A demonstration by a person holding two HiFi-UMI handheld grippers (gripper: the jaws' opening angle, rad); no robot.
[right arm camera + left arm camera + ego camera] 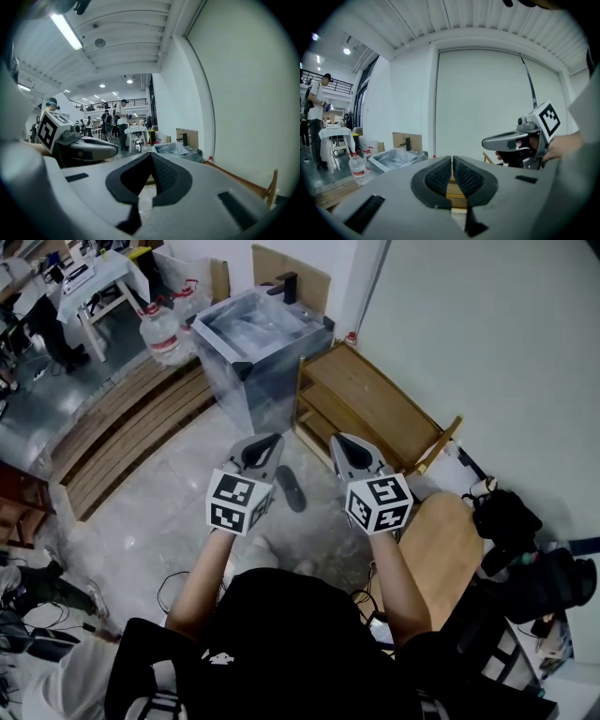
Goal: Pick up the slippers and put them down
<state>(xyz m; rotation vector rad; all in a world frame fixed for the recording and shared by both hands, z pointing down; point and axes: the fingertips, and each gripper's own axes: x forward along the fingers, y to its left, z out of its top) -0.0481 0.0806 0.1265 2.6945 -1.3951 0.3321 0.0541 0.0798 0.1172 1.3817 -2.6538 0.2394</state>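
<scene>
We are holding the left gripper (270,439) and the right gripper (343,440) side by side in front of us. Each one's grey jaws are pressing together at the tips and pinching nothing, as both gripper views are showing. The one dark grey, flat slipper (291,488) that we are seeing is lying on the pale marbled floor (159,521), showing between the two grippers in the head view and touching neither. Beyond it, a low wooden slatted rack (375,404) is standing along the white wall (487,324), just beside a grey square box lined with clear plastic (258,343).
</scene>
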